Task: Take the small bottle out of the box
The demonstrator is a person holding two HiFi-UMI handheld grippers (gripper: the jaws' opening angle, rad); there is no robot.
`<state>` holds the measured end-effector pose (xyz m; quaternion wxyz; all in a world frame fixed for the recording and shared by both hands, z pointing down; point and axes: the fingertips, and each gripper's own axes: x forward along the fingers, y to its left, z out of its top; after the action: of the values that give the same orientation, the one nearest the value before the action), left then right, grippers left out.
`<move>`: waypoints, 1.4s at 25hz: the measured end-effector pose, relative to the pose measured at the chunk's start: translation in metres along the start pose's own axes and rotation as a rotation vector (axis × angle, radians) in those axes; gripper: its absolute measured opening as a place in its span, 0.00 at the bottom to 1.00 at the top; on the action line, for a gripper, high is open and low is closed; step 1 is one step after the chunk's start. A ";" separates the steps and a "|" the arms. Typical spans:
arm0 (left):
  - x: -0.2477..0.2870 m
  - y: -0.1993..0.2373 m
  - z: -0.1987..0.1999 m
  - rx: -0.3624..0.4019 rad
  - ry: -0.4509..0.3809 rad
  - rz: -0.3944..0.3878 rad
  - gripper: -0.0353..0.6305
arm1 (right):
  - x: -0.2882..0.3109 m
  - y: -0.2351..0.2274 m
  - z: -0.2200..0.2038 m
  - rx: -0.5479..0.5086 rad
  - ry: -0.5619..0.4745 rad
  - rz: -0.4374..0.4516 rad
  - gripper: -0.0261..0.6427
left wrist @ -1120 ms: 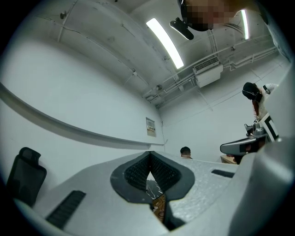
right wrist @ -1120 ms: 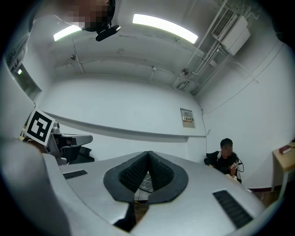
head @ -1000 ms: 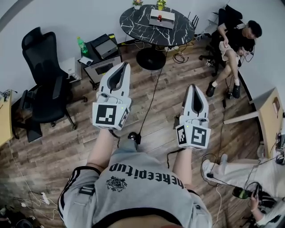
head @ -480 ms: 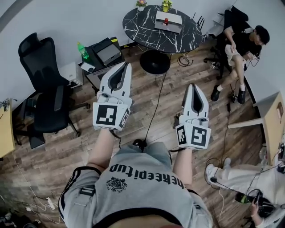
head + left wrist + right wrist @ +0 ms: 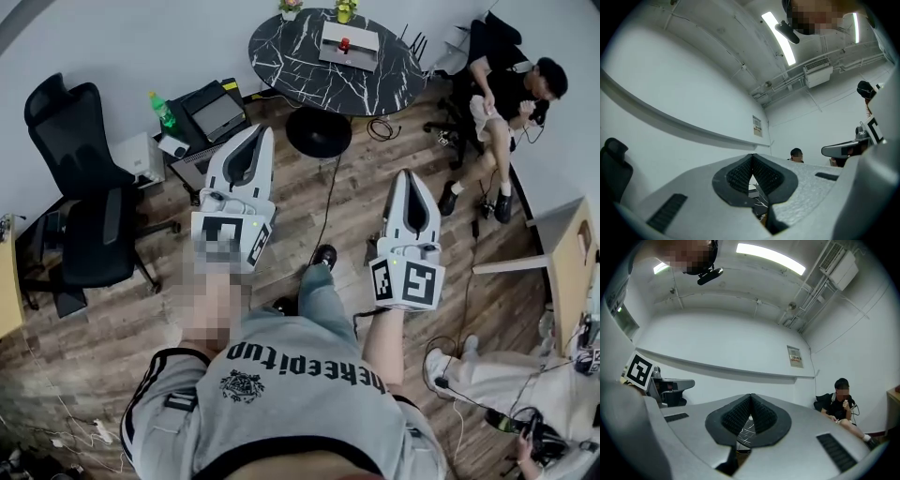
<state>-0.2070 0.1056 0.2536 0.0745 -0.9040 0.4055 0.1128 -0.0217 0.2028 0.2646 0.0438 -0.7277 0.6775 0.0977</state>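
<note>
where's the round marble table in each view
Head view: marble table top centre.
Left gripper view: table sliver in the gap below the closed jaws.
Right gripper view: table sliver in the same gap.
Shared landmark: the seated person in black.

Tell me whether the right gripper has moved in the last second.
Yes. The right gripper has moved slightly forward: in the head view its tip now sits closer to the table base.

Far ahead of the tips of the left gripper (image 5: 265, 131), a red item (image 5: 344, 44) at the box (image 5: 364, 37) on the round table (image 5: 291, 58) was too small to identify — bottle or not. Right of and behind the right gripper (image 5: 410, 176), a person in pale trousers (image 5: 511, 361) was cut off by the picture's edge.
</note>
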 end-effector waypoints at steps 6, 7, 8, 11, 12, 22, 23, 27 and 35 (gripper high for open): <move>0.049 0.011 -0.007 0.019 -0.006 0.030 0.06 | 0.054 -0.024 -0.006 0.009 -0.019 0.037 0.04; 0.059 0.012 -0.008 0.022 -0.008 0.034 0.06 | 0.064 -0.029 -0.006 0.010 -0.021 0.044 0.04; 0.069 0.013 -0.008 0.025 -0.009 0.037 0.06 | 0.075 -0.034 -0.007 0.011 -0.023 0.050 0.04; 0.100 0.015 -0.009 0.035 -0.012 0.052 0.06 | 0.106 -0.051 -0.007 0.012 -0.029 0.070 0.04; 0.110 0.015 -0.010 0.037 -0.014 0.058 0.06 | 0.116 -0.058 -0.007 0.012 -0.031 0.075 0.04; 0.206 0.006 -0.027 0.036 -0.024 0.122 0.06 | 0.196 -0.129 -0.020 0.018 -0.049 0.116 0.04; 0.215 0.004 -0.030 0.033 -0.025 0.129 0.06 | 0.201 -0.137 -0.022 0.018 -0.050 0.118 0.04; 0.247 -0.005 -0.040 0.022 -0.020 0.142 0.06 | 0.221 -0.167 -0.031 0.024 -0.051 0.122 0.04; 0.280 -0.020 -0.061 0.009 0.024 0.140 0.06 | 0.249 -0.198 -0.053 0.052 -0.030 0.148 0.04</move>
<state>-0.0020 -0.0956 0.2387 0.0657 -0.8745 0.4690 0.1049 0.1956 -0.0359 0.2526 0.0654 -0.6726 0.7311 0.0939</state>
